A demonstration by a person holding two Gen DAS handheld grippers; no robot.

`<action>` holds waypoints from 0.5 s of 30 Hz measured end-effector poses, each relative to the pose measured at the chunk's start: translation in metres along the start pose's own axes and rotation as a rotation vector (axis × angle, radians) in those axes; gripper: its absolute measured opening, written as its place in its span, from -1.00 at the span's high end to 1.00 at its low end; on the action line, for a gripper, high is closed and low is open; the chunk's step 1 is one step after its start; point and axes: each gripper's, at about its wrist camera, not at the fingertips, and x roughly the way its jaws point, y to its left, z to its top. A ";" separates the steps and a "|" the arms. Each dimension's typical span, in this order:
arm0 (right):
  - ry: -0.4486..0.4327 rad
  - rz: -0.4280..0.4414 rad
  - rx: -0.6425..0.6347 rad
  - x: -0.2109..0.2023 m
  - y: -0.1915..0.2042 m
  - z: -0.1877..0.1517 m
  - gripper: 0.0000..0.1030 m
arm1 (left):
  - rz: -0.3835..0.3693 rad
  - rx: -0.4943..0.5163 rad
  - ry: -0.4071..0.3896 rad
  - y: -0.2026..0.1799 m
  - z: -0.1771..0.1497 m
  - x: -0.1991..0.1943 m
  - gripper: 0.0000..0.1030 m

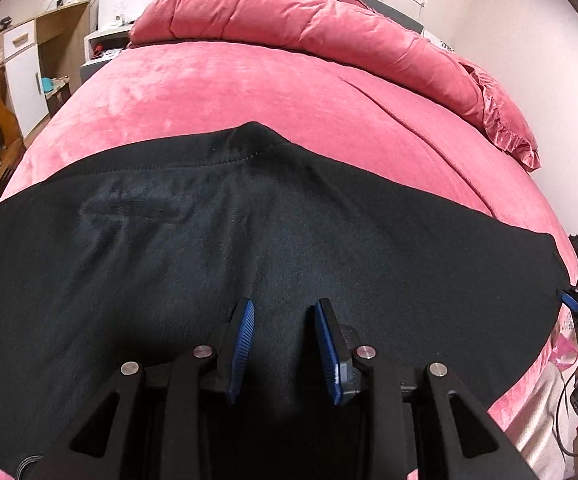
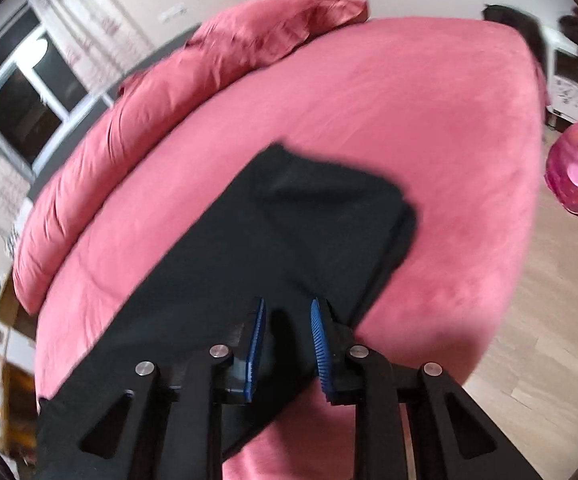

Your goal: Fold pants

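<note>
Where legible, "DAS" beside pants (image 1: 249,240)

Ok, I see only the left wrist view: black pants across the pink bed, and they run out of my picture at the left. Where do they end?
Observer: In the right wrist view the pants end on the bed, well short of its far edge. That end looks doubled over, though the picture is blurred.
Operator: And the right gripper, is it holding cloth?
Observer: No. The right gripper has its fingers apart above the pants, with no cloth pinched between them.
</note>
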 end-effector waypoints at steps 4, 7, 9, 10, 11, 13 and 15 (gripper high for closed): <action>-0.028 -0.007 0.097 0.000 -0.026 0.018 0.24 | -0.004 -0.013 -0.017 0.001 -0.001 -0.004 0.38; -0.030 0.018 0.161 0.008 -0.037 0.032 0.24 | 0.011 0.002 0.004 0.000 -0.003 0.001 0.38; -0.018 0.054 0.202 0.017 -0.044 0.038 0.25 | 0.021 0.011 0.006 0.002 -0.004 0.002 0.37; -0.011 0.089 0.240 0.023 -0.050 0.041 0.35 | 0.026 0.015 0.011 -0.001 -0.004 0.004 0.37; -0.012 0.107 0.258 0.026 -0.049 0.043 0.52 | 0.032 0.017 0.018 -0.002 -0.003 0.005 0.37; -0.016 0.096 0.230 0.024 -0.045 0.046 0.70 | 0.034 0.011 0.023 -0.002 -0.003 0.006 0.36; -0.034 0.044 0.169 0.016 -0.036 0.039 0.70 | 0.032 0.006 0.029 -0.002 -0.002 0.008 0.34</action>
